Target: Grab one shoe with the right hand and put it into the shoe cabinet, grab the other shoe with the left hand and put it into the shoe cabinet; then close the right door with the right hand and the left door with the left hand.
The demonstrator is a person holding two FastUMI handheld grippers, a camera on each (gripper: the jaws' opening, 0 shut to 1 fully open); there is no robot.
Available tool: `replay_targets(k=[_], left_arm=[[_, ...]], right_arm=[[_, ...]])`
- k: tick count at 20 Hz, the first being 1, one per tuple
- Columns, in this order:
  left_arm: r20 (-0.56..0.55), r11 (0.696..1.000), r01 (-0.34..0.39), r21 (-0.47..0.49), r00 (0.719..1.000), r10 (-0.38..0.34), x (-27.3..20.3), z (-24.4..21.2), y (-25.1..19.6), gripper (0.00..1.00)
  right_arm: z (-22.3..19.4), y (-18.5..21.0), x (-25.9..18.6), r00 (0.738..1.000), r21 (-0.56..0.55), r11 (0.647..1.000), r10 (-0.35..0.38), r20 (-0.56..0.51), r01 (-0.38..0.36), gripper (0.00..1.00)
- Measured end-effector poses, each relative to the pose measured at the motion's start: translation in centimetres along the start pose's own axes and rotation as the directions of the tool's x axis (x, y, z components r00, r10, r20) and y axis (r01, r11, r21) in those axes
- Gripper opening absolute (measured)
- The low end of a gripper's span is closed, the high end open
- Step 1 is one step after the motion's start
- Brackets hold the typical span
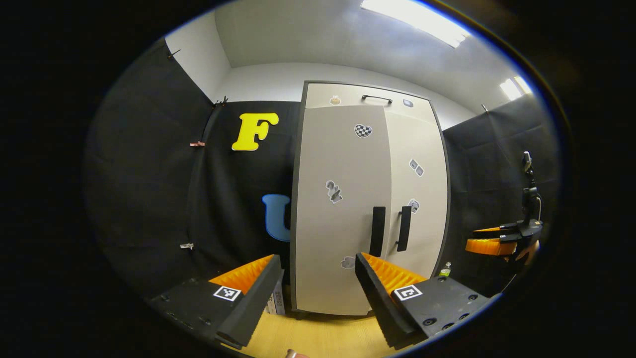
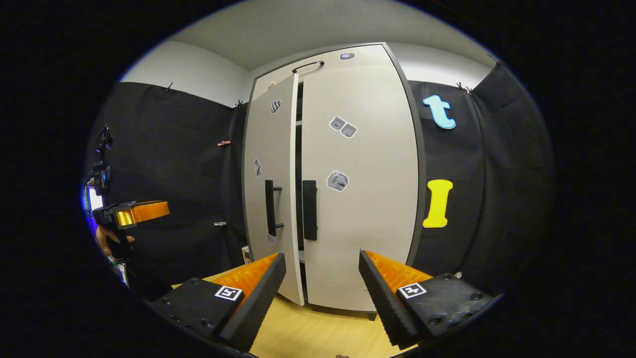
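The shoe cabinet (image 1: pixel 343 199) had smooth, matt panels like laminate, its doors dotted with flat paper-like stickers (image 2: pixel 338 181). The door handles (image 1: pixel 377 231) looked like matt plastic or painted metal. At six o'clock, the floor (image 2: pixel 308 330) showed smooth, pale wood grain. The booth wall (image 1: pixel 149 174) was dull, slightly creased cloth.

Cabinet (image 2: pixel 357 199): stands upright against the booth's black wall, blocking the way ahead.
Left door (image 2: pixel 271 189): ajar, its edge swung outward.
Right door (image 2: pixel 362 174): flush with the frame.
Gap between doors: a narrow dark slit.
Floor (image 2: pixel 318 333): bare wood before the cabinet, free to pass.
Left gripper (image 2: pixel 141 213): off to one side, well apart from the doors.
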State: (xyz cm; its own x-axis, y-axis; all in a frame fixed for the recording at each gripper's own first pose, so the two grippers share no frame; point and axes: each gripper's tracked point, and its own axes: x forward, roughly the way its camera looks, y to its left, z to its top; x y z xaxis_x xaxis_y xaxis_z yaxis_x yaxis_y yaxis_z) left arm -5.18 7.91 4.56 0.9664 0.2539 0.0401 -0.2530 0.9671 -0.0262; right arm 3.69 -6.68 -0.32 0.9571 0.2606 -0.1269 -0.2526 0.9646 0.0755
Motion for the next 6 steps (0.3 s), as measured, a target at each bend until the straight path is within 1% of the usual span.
replay_targets(k=[3, 6], left_arm=[[-0.010, 1.000, 0.014, -0.018, 1.000, -0.014, -0.38, -0.14, -0.26, 0.95], [-0.010, 0.999, 0.035, -0.010, 0.999, -0.035, -0.62, -0.14, -0.90, 0.95]], right_arm=[[0.27, 0.33, -0.59, 1.000, 0.008, 1.000, -0.002, 0.007, 0.002, 0.98], [0.44, 0.54, -1.21, 1.000, 0.013, 1.000, -0.013, 0.019, 0.013, 0.98]])
